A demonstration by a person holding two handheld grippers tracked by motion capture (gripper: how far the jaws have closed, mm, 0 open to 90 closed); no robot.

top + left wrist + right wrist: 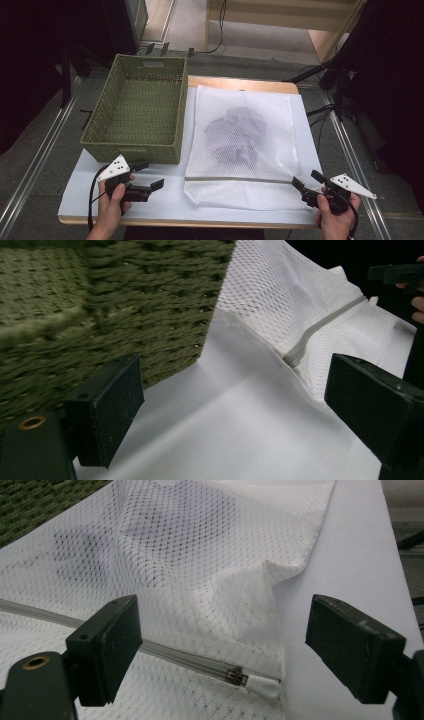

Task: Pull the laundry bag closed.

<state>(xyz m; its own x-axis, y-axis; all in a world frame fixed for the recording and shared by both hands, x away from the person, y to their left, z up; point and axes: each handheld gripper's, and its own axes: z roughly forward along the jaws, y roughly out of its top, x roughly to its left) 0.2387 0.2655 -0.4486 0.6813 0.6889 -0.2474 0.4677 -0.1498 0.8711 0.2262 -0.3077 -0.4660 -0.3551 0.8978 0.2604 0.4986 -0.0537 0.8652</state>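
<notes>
High view: a white mesh laundry bag [240, 145] holding a crumpled purple-grey garment [235, 134] lies flat on the white-covered table [80, 195], touching the woven green basket [137, 112]. My left gripper [152, 175] and right gripper [305, 181] are both spread wide. Left gripper view: my jaws frame bare cloth beside the basket. Right gripper view: my parted jaws, empty, flank the grey zipper's white pull [262, 686].

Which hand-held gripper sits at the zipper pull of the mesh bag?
The right hand-held gripper: the zipper pull lies between its open jaws; the left one sits beside the basket.
</notes>
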